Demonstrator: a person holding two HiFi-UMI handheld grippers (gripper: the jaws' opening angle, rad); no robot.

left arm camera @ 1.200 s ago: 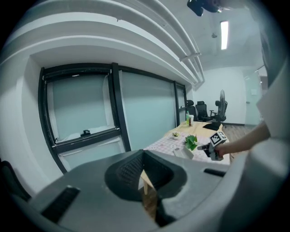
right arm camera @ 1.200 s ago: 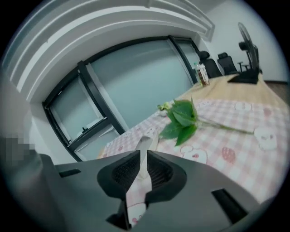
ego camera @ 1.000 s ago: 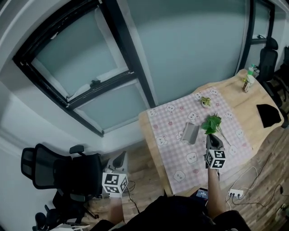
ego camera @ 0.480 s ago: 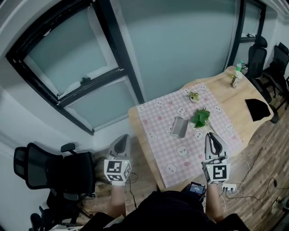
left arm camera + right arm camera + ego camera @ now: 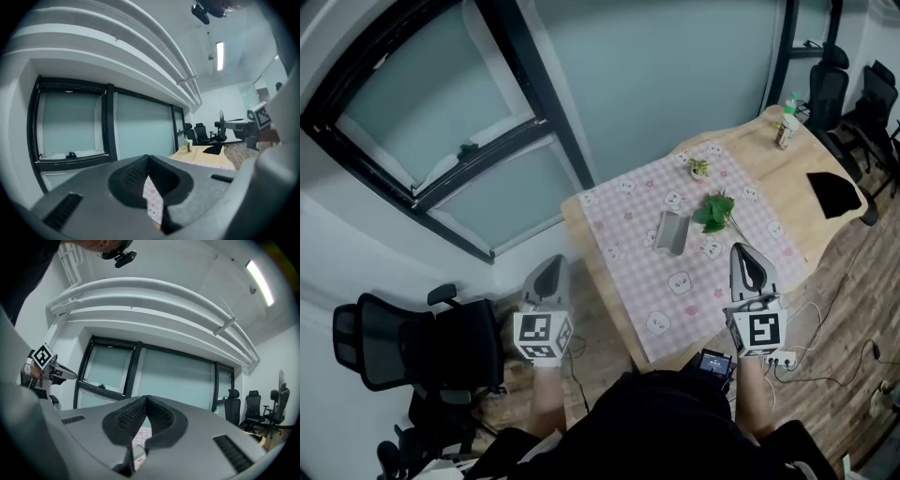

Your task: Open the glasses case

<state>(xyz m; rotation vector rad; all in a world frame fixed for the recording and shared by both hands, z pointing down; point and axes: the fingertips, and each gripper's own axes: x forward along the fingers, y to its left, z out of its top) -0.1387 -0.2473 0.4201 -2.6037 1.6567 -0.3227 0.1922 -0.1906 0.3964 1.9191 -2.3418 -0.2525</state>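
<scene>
The grey glasses case [image 5: 672, 232] lies on the pink checked cloth [image 5: 637, 281], nothing touching it. Beside it on the right lies a green leafy sprig [image 5: 714, 210]. My right gripper [image 5: 742, 249] is shut and empty, held level over the cloth's near right corner, short of the case. My left gripper [image 5: 552, 264] is shut and empty too, off the table's left side above the floor. In the left gripper view the jaws [image 5: 148, 159] meet with only cloth showing beyond them. In the right gripper view the jaws [image 5: 147, 399] are closed on nothing.
A small potted plant [image 5: 699, 168], a bottle [image 5: 785, 134] and a black item [image 5: 832, 192] sit further back on the wooden table [image 5: 581, 234]. A black office chair [image 5: 412, 352] stands at the left. A power strip [image 5: 783, 359] lies on the floor.
My right gripper has drawn back from beside the sprig to the cloth's near corner and risen. The left gripper has come up and forward too.
</scene>
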